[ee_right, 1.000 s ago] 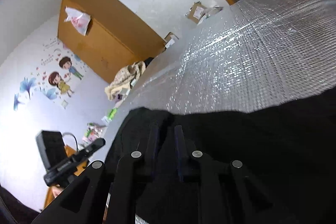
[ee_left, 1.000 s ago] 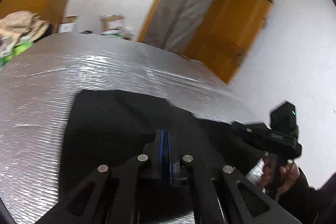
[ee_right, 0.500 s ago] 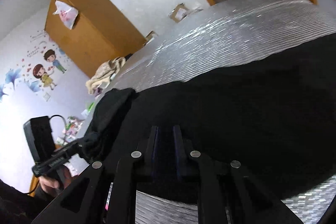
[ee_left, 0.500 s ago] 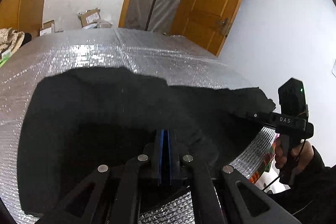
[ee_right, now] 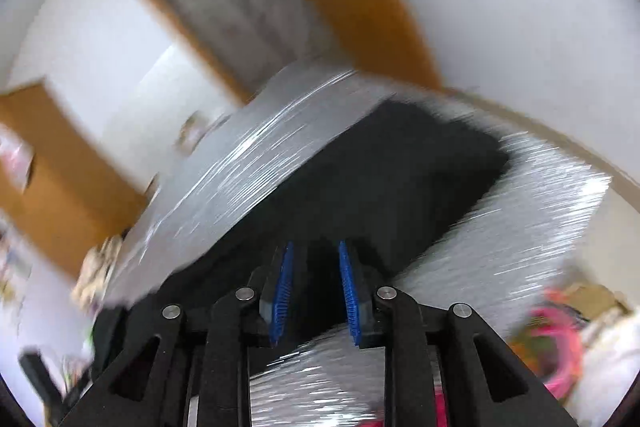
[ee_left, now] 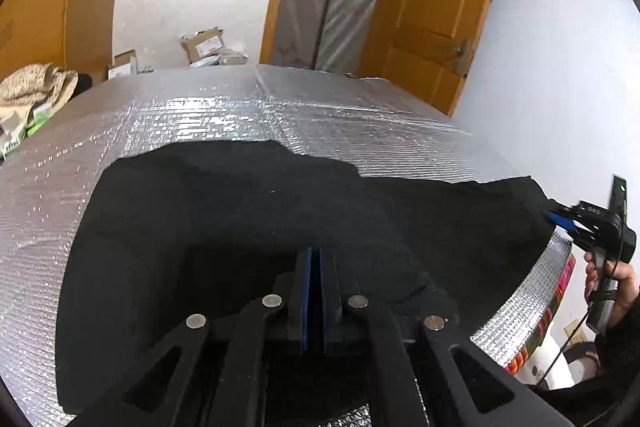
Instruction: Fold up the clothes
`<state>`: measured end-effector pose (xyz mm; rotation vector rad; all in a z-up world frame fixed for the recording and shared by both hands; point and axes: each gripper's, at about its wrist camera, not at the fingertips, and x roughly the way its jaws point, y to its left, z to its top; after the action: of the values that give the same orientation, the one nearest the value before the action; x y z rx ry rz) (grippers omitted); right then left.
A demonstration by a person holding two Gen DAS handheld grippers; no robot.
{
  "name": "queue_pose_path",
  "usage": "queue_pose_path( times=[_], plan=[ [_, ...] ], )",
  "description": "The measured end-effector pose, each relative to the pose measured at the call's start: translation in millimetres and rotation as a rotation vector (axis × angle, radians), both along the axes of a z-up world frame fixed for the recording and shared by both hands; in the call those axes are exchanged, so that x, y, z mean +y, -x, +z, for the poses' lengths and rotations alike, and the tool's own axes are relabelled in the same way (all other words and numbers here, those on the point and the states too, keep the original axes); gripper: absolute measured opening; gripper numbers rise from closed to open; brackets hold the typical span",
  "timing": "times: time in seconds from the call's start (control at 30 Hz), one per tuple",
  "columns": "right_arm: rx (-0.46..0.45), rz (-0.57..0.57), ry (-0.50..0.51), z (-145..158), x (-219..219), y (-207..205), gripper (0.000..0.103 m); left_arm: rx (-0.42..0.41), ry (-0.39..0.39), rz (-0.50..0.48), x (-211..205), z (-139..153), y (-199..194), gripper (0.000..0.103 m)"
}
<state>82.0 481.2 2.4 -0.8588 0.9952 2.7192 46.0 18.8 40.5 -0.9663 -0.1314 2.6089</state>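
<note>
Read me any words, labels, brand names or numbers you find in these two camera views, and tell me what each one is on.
No text can be read for certain.
Right gripper: pale lettering on its black body, too small to read.
Cardboard boxes behind the silver-covered table: white labels, too small to read.
Colourful packaging under the table edge: print illegible.
Right wrist view: motion-blurred throughout, nothing readable.

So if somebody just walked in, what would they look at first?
Probably the big black garment spread over the shiny silver table cover, filling the middle of the left wrist view. Next, the left gripper in the foreground, its blue pads pressed together, and the right gripper, whose blue pads stand apart over the cloth. Behind the table stands an orange wooden door.
</note>
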Motion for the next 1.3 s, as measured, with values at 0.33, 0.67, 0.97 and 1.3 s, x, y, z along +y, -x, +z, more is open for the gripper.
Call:
queue_pose_path(
  times=[0.33,0.67,0.97,1.3],
  plan=[
    [-0.079,-0.184,-0.052,-1,43,-21,0.043,-0.018,-0.015,0.004,-3,-9,4,0.003],
    [-0.11,-0.263,0.007,-15,68,-10,0.043,-0.015,-0.038,0.007,-5,-15,5,0.003],
    [-0.093,-0.297,0.157,-28,82,-7,0.052,-0.019,-0.043,0.006,-5,-17,8,0.003],
    [0.04,-0.241,0.387,-34,95,-12,0.054,-0.022,-0.057,0.011,-5,-19,7,0.003]
  ],
)
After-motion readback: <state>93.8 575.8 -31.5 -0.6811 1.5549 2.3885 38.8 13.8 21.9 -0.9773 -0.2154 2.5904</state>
